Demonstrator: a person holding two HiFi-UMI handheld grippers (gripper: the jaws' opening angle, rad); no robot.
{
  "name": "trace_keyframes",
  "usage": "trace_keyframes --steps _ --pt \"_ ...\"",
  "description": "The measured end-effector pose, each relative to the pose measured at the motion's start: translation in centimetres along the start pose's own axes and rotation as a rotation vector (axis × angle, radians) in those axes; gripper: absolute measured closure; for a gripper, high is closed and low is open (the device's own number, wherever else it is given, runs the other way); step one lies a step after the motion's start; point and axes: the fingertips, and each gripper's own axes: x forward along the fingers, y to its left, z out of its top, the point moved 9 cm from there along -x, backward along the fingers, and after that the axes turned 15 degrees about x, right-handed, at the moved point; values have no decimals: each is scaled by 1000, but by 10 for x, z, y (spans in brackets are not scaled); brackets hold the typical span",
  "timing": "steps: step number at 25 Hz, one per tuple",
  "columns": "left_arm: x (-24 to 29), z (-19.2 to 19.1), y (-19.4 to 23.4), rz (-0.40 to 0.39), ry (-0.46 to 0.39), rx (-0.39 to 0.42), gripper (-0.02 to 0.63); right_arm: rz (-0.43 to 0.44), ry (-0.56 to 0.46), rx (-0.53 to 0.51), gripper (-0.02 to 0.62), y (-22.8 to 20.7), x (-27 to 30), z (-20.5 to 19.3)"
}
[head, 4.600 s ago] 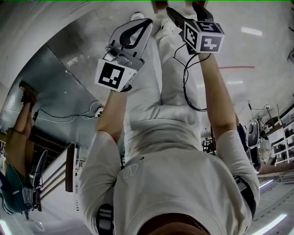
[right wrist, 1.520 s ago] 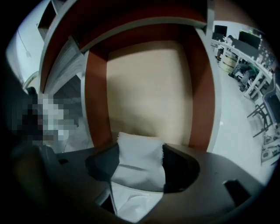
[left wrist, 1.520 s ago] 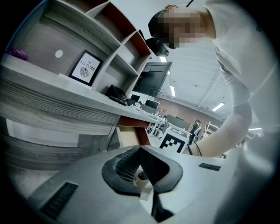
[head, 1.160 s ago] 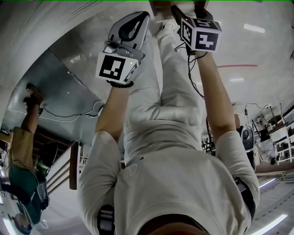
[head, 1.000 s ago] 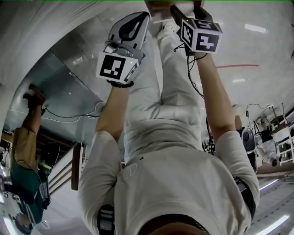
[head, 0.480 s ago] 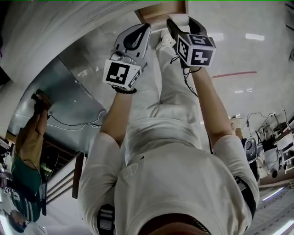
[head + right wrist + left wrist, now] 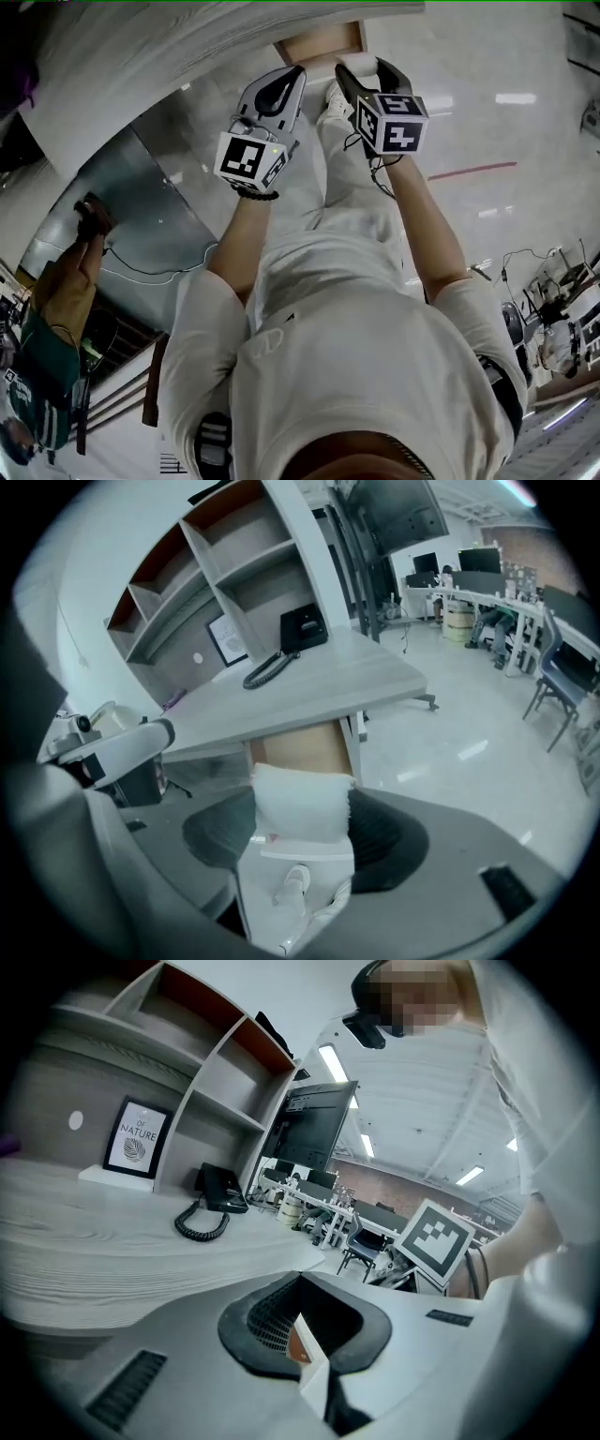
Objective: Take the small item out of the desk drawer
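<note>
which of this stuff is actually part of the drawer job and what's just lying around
Job: white pad, held in the right gripper; open drawer; desk.
Lying about: corded phone; framed picture; monitor; shelf unit.

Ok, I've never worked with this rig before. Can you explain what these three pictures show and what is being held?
There is no robot arm here: a person in a white shirt holds a two-jaw gripper in each hand. The head view comes from a camera on the person's head, looking steeply down over their arms and legs. The other two views come from cameras riding on the grippers, each looking along its own jaws. The right gripper is shut on a small white soft item, close to the open drawer under the grey desk. The left gripper has its jaws together with nothing in them. On the desk stand a black phone with a coiled cord and a framed picture.
</note>
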Motion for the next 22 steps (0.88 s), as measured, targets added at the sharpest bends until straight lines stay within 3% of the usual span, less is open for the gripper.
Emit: trace_keyframes --steps 8,22 --pt "-38 57 -1 15 -26 34 607 51 -94 -60 310 42 -64 37" --pt "-76 158 16 54 -153 165 606 92 -312 -125 310 86 -162 97"
